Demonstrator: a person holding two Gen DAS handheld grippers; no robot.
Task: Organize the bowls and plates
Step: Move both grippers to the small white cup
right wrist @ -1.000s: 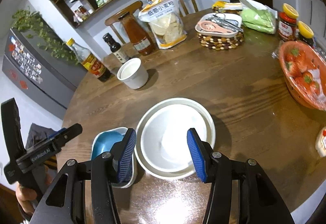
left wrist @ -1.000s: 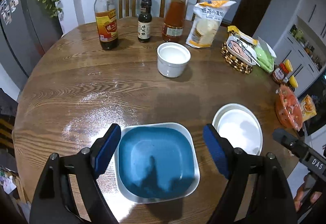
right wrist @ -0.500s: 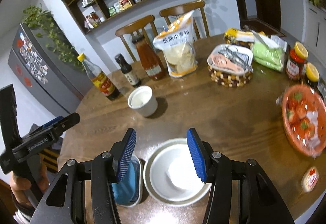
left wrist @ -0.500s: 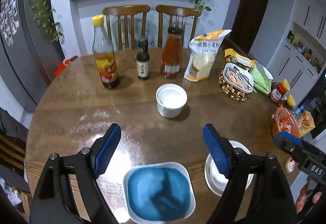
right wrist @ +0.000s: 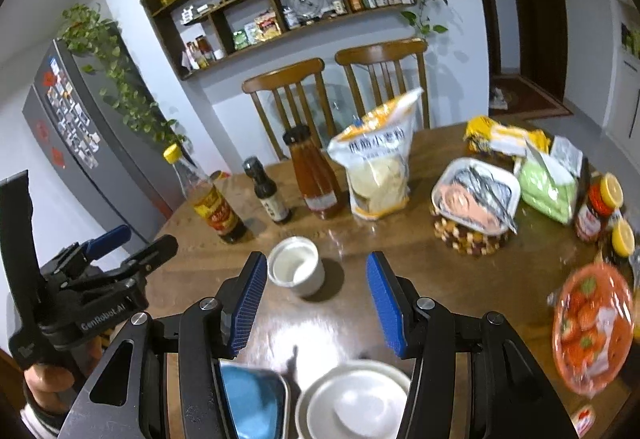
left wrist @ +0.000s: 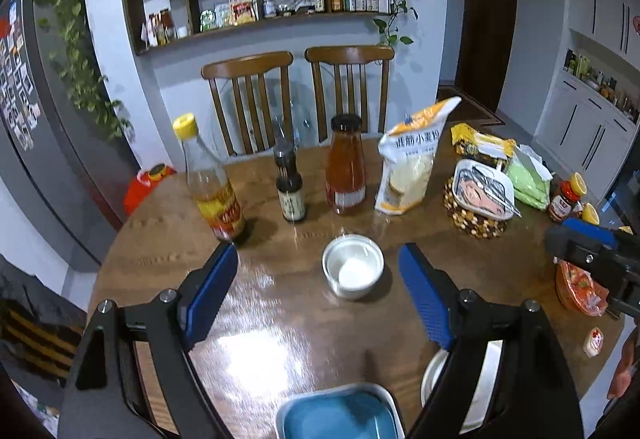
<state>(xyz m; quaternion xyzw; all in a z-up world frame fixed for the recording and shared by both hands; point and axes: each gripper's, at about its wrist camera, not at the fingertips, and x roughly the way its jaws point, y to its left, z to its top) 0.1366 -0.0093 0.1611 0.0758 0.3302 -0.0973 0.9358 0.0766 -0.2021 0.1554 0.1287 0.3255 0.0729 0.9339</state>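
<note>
Near table edge: blue plate.

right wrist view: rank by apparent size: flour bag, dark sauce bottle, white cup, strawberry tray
1. strawberry tray, though it sits nearer the camera and the fisheye stretches it at the frame edge
2. flour bag, close to the tray, so the order is unsure
3. white cup
4. dark sauce bottle

Much lies cut off along the lower edges.

We see only the far part of the blue square plate before the picture's bottom edge cuts it; a finger of the left gripper hides most of the round white plate. The strawberry tray is blurred, and the bottle labels are too smeared to read.
</note>
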